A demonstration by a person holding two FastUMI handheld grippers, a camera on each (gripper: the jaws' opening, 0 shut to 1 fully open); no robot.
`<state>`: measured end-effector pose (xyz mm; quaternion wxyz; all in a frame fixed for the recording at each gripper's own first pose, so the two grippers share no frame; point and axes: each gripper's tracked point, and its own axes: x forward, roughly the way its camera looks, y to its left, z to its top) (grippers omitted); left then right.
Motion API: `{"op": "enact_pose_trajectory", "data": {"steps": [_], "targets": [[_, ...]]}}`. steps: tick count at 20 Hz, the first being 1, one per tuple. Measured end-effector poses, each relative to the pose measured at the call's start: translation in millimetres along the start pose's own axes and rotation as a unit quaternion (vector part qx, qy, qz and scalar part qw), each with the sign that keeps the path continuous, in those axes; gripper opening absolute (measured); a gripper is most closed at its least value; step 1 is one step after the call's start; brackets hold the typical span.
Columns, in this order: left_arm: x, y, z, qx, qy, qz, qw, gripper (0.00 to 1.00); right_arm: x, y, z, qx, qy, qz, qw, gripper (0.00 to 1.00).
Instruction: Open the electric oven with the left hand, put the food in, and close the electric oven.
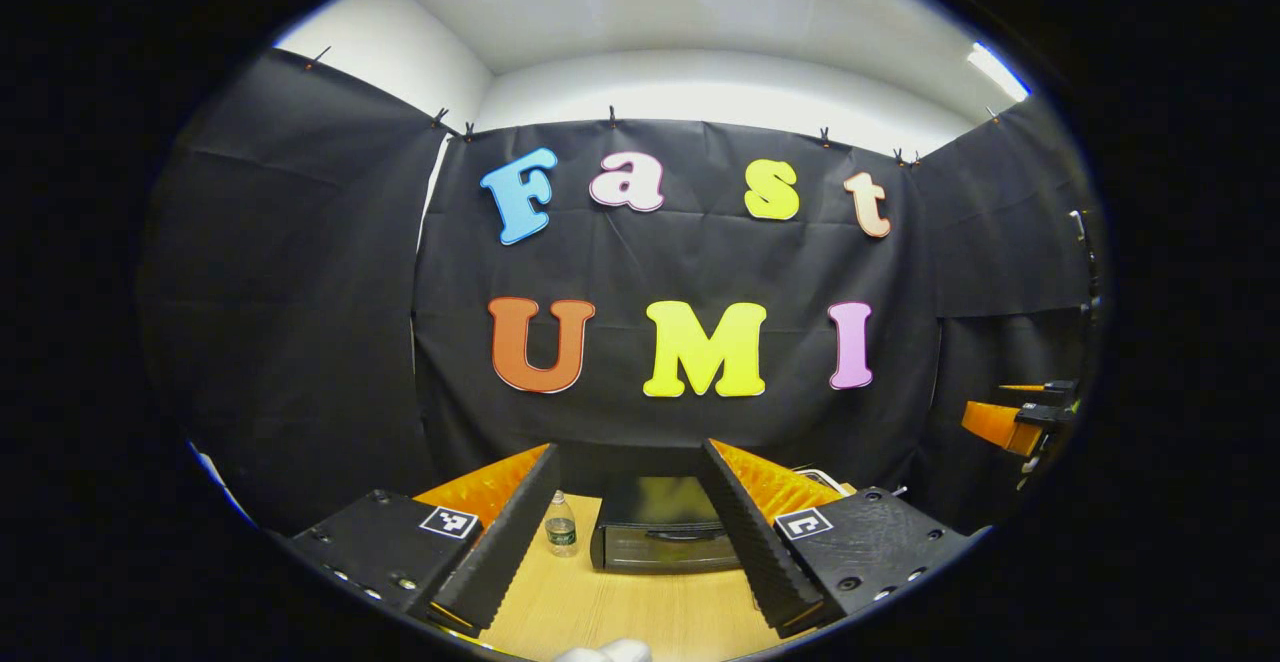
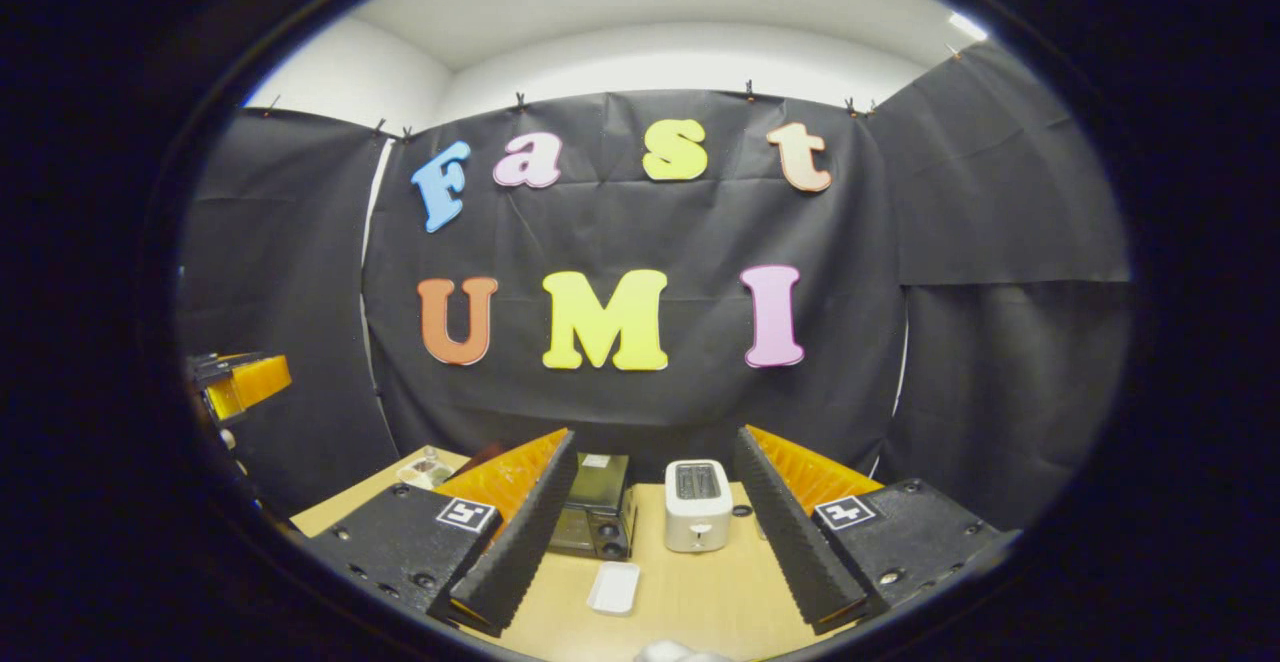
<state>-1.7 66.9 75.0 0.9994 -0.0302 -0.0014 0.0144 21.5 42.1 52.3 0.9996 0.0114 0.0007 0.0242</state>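
Hovering above the near edge of the wooden bench [image 1: 640, 612], the left hand-held gripper [image 1: 628, 532] has its fingers spread wide apart, grasping nothing. Electric oven [image 1: 668, 534] sits toward the bench's far edge, framed between those fingers, door closed, dark handle across the front. Small water bottle [image 1: 561, 524] stands upright just beside the oven, on its left in the left gripper view.

Right hand-held gripper [image 2: 655, 532] likewise released, fingers wide, nothing between them. In the right gripper view the oven [image 2: 595, 510] shows at the far edge, partly hidden behind one finger; white toaster [image 2: 698, 506] stands near it, apart from it. White shallow tray [image 2: 614, 587] lies on the bare bench nearer the near edge, in front of the oven; cannot tell whether it carries food. The other gripper's orange body shows at the far margin of each view.
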Motion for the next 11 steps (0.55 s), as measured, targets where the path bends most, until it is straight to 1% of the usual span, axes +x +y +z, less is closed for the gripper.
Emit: {"op": "enact_pose_trajectory", "data": {"steps": [1, 10, 11], "targets": [[0, 0, 0, 0.002, 0.001, -0.001, 1.000, 0.92, -2, 0, 0, 0.002, -0.001, -0.002, 1.000, 1.00], [-1, -14, -3, 0.018, 0.001, -0.020, 1.000, 0.92, -12, -3, 10, 0.001, -0.009, -0.013, 1.000, 1.00], [-2, -16, -4, 0.017, 0.002, -0.023, 1.000, 0.82, -13, -3, 11, 0.001, -0.009, -0.013, 1.000, 1.00]]}}
